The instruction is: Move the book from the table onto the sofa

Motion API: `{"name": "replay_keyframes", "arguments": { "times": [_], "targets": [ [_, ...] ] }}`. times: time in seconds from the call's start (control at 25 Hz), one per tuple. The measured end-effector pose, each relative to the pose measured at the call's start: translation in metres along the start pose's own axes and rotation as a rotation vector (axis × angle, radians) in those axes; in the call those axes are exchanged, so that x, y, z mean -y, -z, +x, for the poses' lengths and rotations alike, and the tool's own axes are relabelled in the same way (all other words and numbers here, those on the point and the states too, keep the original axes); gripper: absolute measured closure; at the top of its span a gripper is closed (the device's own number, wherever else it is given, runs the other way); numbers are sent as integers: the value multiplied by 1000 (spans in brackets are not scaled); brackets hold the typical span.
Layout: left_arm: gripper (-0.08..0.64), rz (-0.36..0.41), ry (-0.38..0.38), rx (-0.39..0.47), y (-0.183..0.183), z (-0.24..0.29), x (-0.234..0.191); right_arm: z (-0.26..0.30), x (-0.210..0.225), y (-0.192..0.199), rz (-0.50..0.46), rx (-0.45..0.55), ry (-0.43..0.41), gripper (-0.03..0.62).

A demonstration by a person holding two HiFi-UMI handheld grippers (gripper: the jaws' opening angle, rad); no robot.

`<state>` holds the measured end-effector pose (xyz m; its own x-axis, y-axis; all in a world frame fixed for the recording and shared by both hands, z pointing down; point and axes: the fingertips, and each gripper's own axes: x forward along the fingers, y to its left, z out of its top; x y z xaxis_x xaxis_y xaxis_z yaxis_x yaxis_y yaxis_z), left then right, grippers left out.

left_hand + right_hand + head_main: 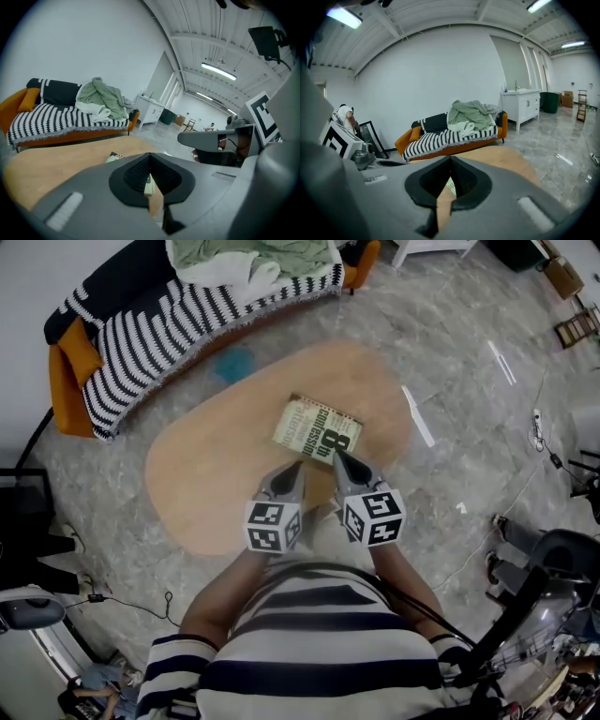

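A pale green book point(318, 430) lies flat on the rounded wooden table point(216, 474), right of its middle. My left gripper point(298, 465) is shut and empty, its tip just short of the book's near edge. My right gripper point(339, 456) is shut and empty too, its tip at the book's near right corner. In the left gripper view a corner of the book point(114, 157) shows past the closed jaws. The right gripper view shows a sliver of the book point(450, 186) through the jaw notch. The orange sofa point(141, 329) with a striped throw stands beyond the table.
A green and white blanket pile point(253, 263) lies on the sofa's right half. An orange cushion point(77, 348) sits at its left end. A white cabinet point(525, 107) stands right of the sofa. Cables and gear point(553, 568) crowd the marble floor on the right.
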<state>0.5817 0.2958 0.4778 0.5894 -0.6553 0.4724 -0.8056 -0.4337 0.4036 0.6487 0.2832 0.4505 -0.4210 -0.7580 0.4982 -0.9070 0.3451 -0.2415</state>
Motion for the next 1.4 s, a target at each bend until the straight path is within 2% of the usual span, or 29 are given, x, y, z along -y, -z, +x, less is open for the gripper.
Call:
{"name": "replay_keyframes", "arguments": {
  "times": [0.28, 0.48, 0.64, 0.84, 1.04, 1.28, 1.4],
  "targets": [
    [556, -78, -72, -50, 19, 33, -18, 24, 21, 10, -11, -41, -18, 600],
    [557, -143, -135, -82, 35, 51, -35, 43, 27, 28, -75, -84, -40, 600],
    [557, -155, -176, -108, 47, 68, -48, 61, 35, 47, -104, -129, -50, 598],
    [557, -172, -212, -188, 74, 85, -56, 83, 44, 72, -135, -186, -72, 600],
    [557, -182, -290, -244, 99, 91, -72, 101, 53, 91, -185, -248, -93, 598],
    [557, -201, -289, -336, 118, 110, -79, 125, 73, 110, -203, -300, -108, 598],
    [555, -223, -295, -360, 124, 118, -79, 135, 78, 116, -205, -320, -146, 598]
  ]
}}
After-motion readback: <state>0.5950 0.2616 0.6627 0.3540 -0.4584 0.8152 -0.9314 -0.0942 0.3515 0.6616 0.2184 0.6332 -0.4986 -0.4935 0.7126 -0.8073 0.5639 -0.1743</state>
